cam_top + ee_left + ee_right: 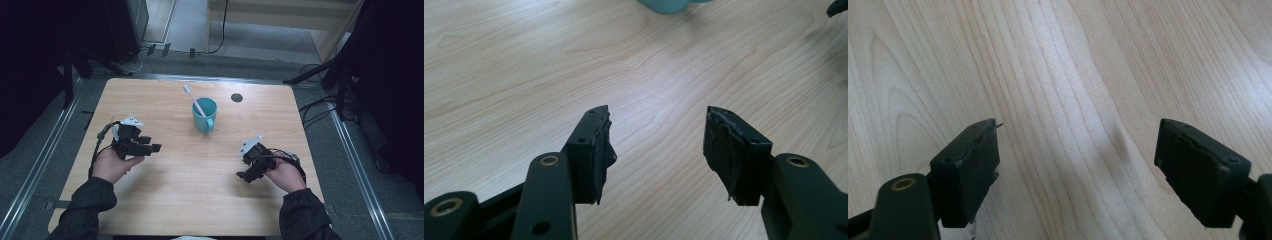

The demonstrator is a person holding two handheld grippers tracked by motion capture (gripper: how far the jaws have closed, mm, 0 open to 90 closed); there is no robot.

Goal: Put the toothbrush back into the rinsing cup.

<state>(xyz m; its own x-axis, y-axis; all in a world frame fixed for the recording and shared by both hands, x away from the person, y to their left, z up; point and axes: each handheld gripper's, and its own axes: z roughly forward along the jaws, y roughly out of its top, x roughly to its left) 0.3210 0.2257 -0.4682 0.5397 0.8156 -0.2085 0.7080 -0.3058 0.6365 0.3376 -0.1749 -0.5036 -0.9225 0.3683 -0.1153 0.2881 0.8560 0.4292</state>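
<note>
Pale wood grain runs under everything I can see, so I work across the table (165, 200) from my left. My left gripper (150, 145) hovers low over the boards, jaws spread wide with nothing between them; its own view shows the worn black pads (599, 145) apart and bare wood in the gap. Toward the far middle stands the teal mug (204, 114), upright, handle turned toward me, with a toothbrush (192, 98) leaning inside, its head poking out over the far-left rim. I judge the brush light, stiff and thin, easy to pinch by the exposed upper shaft; the mug looks glazed and slippery, so I'd steady it at the handle or wall. My right gripper (246, 175) rests nearer me on the right, well apart from the mug, jaws likewise released and empty.
</note>
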